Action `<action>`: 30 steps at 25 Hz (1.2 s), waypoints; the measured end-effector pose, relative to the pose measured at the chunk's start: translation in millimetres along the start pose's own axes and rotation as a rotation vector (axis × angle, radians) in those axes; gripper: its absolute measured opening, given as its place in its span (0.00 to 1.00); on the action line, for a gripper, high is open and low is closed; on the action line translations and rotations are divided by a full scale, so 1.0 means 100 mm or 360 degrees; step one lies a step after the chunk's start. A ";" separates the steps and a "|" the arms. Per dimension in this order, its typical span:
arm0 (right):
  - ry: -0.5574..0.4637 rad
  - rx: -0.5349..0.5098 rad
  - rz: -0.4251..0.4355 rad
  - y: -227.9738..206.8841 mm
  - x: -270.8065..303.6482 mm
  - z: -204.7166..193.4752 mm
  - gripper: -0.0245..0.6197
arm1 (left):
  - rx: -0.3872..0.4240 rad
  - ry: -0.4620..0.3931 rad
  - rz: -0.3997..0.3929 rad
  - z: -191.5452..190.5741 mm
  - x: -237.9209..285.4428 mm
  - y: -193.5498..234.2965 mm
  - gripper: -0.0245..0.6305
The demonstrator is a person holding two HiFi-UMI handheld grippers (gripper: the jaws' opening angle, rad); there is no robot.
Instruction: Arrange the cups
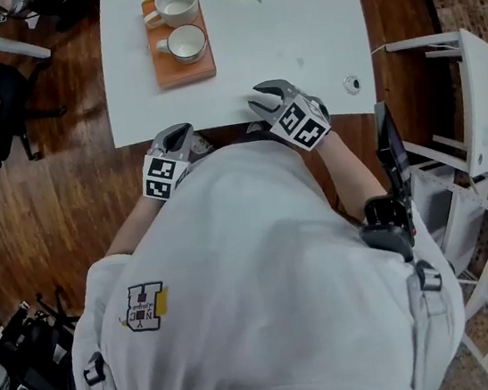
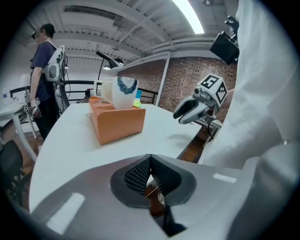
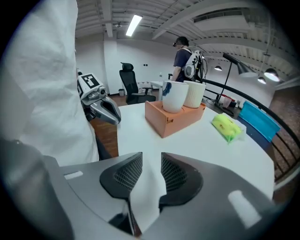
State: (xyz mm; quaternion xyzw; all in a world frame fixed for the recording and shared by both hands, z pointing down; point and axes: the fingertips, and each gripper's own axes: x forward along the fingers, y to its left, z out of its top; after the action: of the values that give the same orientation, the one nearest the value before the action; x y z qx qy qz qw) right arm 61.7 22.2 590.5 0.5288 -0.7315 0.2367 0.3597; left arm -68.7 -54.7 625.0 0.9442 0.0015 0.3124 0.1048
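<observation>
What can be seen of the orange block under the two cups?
The block is orange and matte, box-shaped with flat sides; its material is not clear. It lies flat on the white table, towards the far left in the head view. A near cup and a far cup, both white, stand upright on top. Nothing else touches it.

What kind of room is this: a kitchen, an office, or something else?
Most likely an office or lab workspace: there is a white table, a black swivel office chair, and a brick wall with a strip light overhead.
</observation>
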 end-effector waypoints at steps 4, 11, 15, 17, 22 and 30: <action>0.0029 0.0070 -0.0008 0.09 -0.08 -0.31 0.10 | 0.0041 0.0023 -0.0042 0.13 0.16 -0.24 0.04; 0.0058 0.0194 0.0020 0.19 -0.04 -0.72 0.04 | 0.0083 0.0089 -0.0063 0.22 0.38 -0.45 0.04; 0.0027 0.0225 0.0017 0.14 -0.05 -0.73 0.04 | 0.0106 0.0106 -0.0059 0.25 0.44 -0.49 0.04; 0.0020 0.0216 0.0007 0.09 -0.06 -0.73 0.04 | 0.0117 0.0109 -0.0061 0.27 0.47 -0.52 0.04; 0.0019 0.0190 -0.0019 0.00 -0.07 -0.72 0.04 | 0.0149 0.0119 -0.0049 0.28 0.50 -0.52 0.04; -0.0010 0.0169 -0.0049 -0.10 -0.16 -0.71 0.04 | 0.0075 0.0099 -0.0043 0.39 0.51 -0.67 0.04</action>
State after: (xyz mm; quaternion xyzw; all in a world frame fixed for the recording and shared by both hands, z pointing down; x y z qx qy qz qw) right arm 93.1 80.1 622.8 0.5591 -0.7108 0.2678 0.3325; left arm -0.7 6.9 611.0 0.9361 0.0250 0.3400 0.0865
